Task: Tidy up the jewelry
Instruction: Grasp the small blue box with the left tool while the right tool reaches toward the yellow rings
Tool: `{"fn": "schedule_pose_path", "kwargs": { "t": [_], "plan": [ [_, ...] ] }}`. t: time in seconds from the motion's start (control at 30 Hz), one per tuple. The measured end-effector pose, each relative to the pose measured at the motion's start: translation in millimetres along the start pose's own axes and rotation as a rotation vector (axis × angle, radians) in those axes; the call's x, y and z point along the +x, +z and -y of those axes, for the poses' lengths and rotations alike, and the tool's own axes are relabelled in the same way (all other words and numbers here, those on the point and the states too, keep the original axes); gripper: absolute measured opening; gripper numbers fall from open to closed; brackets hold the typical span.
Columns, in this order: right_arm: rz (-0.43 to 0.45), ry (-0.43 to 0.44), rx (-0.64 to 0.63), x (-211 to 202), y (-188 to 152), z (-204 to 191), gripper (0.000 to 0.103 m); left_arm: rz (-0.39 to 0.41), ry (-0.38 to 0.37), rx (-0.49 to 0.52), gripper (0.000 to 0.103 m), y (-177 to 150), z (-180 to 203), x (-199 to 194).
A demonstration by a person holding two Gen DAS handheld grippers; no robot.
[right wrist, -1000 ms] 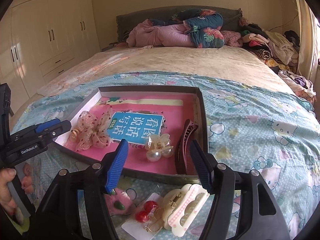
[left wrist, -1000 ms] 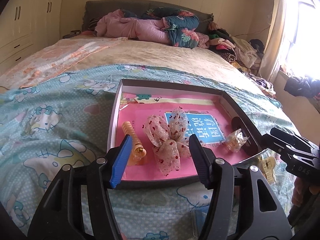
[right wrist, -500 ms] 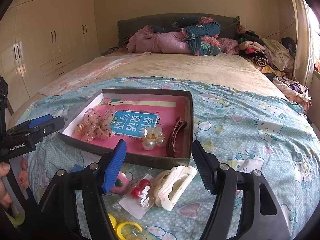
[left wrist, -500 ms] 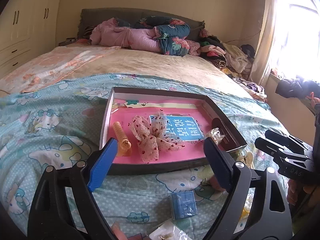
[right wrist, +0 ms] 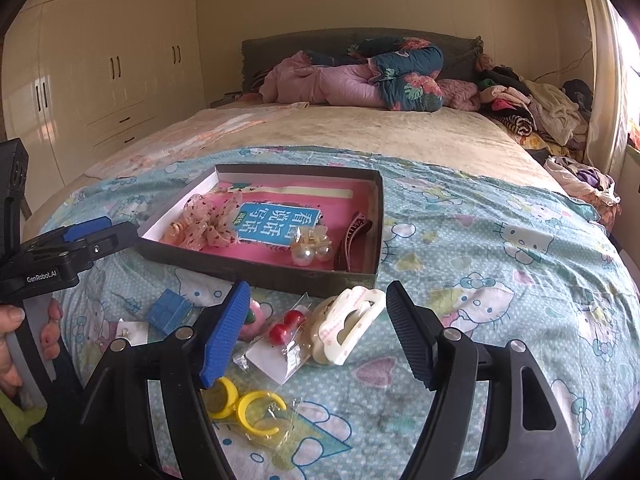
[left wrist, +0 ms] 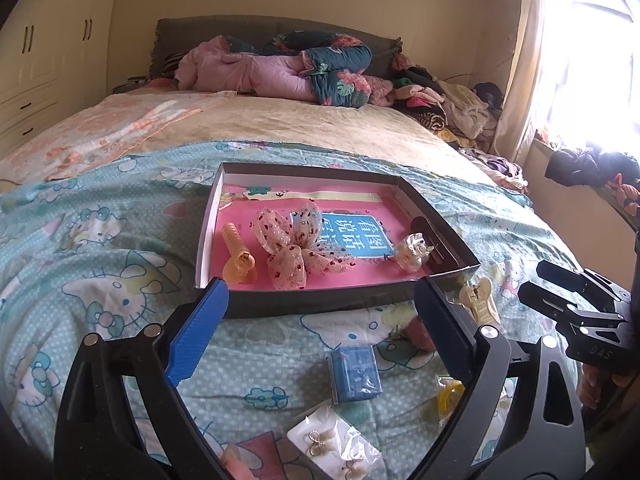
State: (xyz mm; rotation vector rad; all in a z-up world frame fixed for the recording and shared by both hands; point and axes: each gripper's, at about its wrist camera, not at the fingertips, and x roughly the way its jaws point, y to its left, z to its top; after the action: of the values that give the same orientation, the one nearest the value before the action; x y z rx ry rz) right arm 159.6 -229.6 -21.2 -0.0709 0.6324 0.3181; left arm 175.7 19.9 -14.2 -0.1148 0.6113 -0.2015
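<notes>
White hair claw [right wrist: 347,326] sits lower-middle of frame, long axis tilting up-right, just ahead of the right gripper [right wrist: 316,336], whose jaws gape empty, having just widened.

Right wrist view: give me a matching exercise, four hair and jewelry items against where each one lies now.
Items
1. dotted bow
2. dark red hair clip
3. white claw clip
4. yellow hoop earrings

Places
A. on the bedspread, just outside the box's near wall
B. in the box, along its right wall
C. bagged, nearest the camera, by the blue tong pad
D. in the box, at its left end

Pairs: 1-D, 2-B, 3-A, 4-C
</notes>
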Motion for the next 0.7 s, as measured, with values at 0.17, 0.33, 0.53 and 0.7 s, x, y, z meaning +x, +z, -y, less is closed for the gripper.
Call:
{"fn": "schedule_pose_path", "kwargs": {
  "t": [0.17,0.33,0.53,0.7],
  "plan": [
    [-0.014,0.004,-0.001,-5,-10,0,0.068,-0.007,-0.005,0.016,0.085,-8,5,-3],
    [-0.032,0.007,0.005,-8,-21,0,0.068,-0.018,-0.005,0.035,0.085,-15,12,-4],
    [-0.052,0.016,0.015,-8,-32,0,0.068,-0.041,-0.001,0.057,0.085,-24,17,-2],
    [-0.072,0.028,0.022,-5,-40,-2,0.068,-0.063,0.001,0.071,0.085,-30,21,2]
  ]
}}
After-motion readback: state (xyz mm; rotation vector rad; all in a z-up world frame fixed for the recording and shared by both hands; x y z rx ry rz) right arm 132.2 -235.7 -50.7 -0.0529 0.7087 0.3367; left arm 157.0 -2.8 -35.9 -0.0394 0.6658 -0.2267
